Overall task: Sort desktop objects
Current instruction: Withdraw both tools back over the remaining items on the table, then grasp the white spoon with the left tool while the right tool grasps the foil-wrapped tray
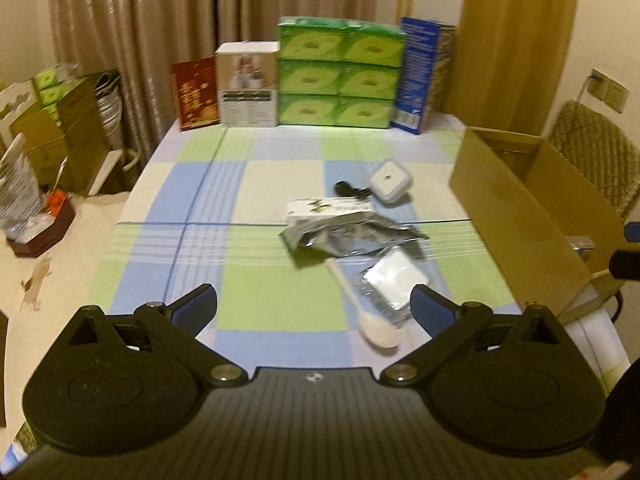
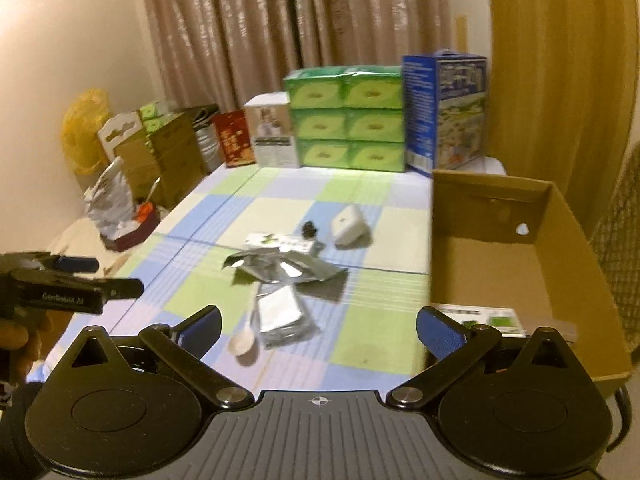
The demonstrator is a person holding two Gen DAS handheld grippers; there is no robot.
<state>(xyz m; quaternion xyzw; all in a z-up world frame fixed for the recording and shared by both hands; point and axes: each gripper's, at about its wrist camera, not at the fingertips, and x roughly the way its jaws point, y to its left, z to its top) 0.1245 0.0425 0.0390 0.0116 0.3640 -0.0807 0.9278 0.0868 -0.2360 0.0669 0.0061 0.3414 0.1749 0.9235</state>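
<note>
My fingers (image 2: 438,334) stand wide apart and empty above the table (image 2: 192,216). Ahead lie a spoon (image 2: 245,338), foil packets (image 2: 284,268) and a white case (image 2: 349,220); a cardboard box (image 2: 560,240) sits right, holding a leaflet (image 2: 486,316).

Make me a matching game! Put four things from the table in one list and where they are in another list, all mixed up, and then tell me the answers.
Things:
1. spoon
2. green packs
3. cardboard box
4. white square case

Places:
A. stacked at the far end of the table
B. at the right edge of the table, open on top
C. nearest the grippers, beside a silver packet
D. beyond the crumpled foil bag, next to a small black thing

Pairs: 1-C, 2-A, 3-B, 4-D
</note>
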